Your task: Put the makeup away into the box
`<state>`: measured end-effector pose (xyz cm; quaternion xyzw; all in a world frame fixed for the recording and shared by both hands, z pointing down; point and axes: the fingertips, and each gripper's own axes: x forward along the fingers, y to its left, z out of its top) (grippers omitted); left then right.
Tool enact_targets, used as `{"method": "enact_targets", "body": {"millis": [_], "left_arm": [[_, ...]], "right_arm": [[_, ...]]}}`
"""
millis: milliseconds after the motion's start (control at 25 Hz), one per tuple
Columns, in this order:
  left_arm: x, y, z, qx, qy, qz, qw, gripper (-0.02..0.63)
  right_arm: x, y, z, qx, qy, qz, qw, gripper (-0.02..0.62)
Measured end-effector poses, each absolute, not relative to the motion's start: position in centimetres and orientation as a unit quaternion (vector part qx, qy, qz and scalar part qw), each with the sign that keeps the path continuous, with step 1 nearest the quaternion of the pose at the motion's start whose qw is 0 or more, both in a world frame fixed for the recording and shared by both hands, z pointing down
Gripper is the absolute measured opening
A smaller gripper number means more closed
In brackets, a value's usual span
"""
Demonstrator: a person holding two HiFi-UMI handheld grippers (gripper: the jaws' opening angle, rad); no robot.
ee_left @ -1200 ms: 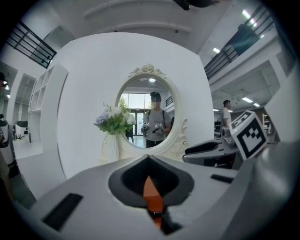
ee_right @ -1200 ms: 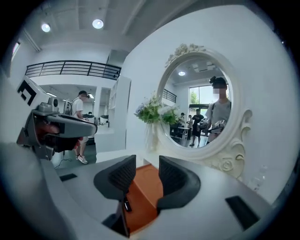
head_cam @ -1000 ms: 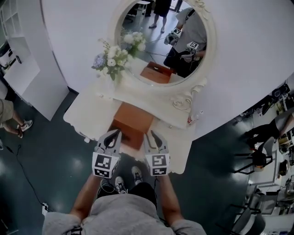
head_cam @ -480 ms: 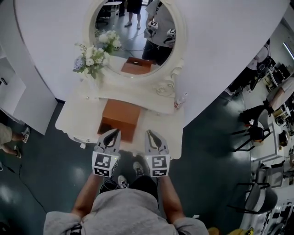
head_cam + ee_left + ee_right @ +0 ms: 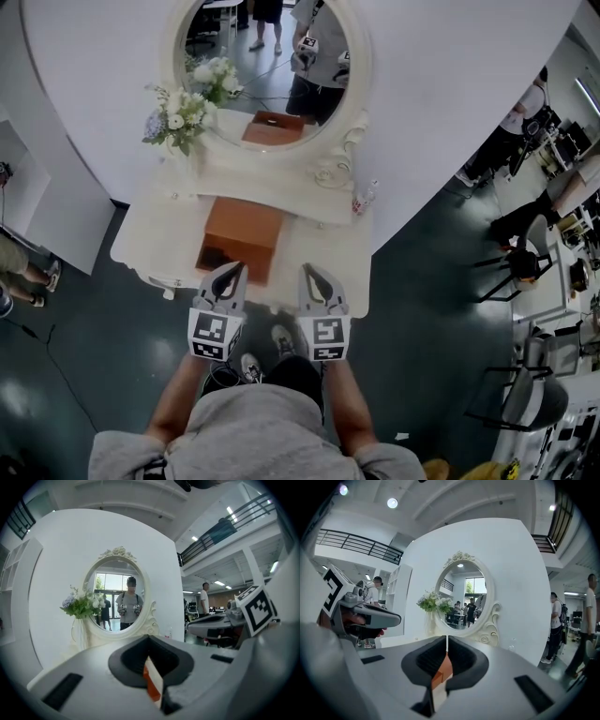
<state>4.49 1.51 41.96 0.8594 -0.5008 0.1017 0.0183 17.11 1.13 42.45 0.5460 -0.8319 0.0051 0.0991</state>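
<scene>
Above the bench (image 5: 323, 251) edge, left claw (image 5: 238, 269) and right claw (image 5: 307, 270) hover clenched, empty, the right just closed: seemingly the approach. Next, open one toward makeup near the box (image 5: 242, 234).

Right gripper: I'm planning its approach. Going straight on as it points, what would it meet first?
Probably the brown box on the dressing table: it shows through the slit between the empty, just-closed jaws of the right gripper. Depth is unclear; it might pass beside it.

Orange-brown box (image 5: 242, 236), cream dressing table (image 5: 323, 255), white flowers (image 5: 176, 111) (one bluish cluster, green leaves), dark teal floor (image 5: 94, 323).
</scene>
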Motion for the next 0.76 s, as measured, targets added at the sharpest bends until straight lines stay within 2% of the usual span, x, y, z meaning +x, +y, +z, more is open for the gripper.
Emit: {"method": "enact_targets", "body": {"millis": [760], "left_arm": [[4.39,1.73,42.25,0.856,-0.506,0.105,0.018,0.0]], "right_arm": [[17.23,1.31,42.89,0.543,-0.834,0.013,0.096,0.023]]}}
